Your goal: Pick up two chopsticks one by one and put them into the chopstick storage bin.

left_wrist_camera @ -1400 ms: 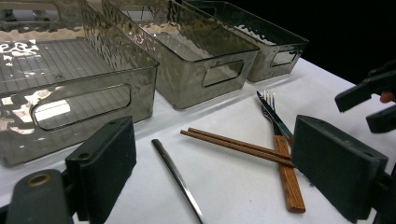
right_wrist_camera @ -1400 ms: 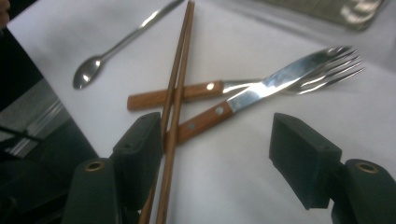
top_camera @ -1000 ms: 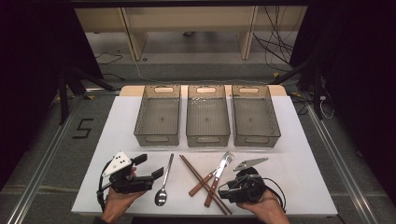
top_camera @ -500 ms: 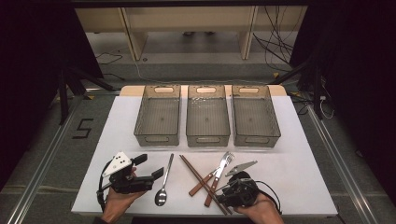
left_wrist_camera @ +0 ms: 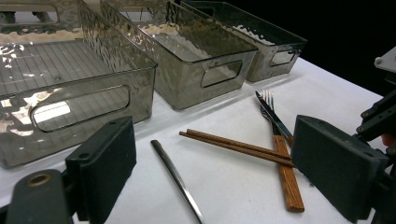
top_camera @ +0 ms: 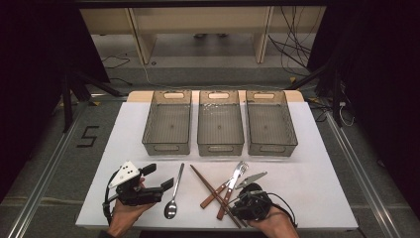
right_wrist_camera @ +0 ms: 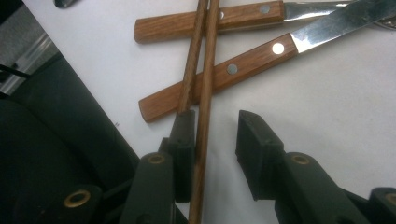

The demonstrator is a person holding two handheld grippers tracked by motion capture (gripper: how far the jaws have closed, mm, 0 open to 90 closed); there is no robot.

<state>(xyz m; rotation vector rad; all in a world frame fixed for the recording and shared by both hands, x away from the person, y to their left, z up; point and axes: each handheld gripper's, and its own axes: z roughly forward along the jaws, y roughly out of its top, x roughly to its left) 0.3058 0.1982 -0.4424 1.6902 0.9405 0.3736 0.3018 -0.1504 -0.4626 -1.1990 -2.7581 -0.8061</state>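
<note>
**Right Gripper Closes In on Chopsticks**

At the table's seven o'clock, the left gripper hovers wide open and empty beside the spoon. At five o'clock, the right gripper, jaws just narrowing but not yet pressing, straddles the chopsticks crossing the knife and fork. One stick sits against a pad; an off-centre squeeze could catch only one, or drag the cutlery beneath.

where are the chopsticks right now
In the high view the chopsticks lie near the table's front edge, right of the spoon, crossing the two wooden-handled utensils. Their near ends sit between the right hand-held gripper's open jaws.
</note>
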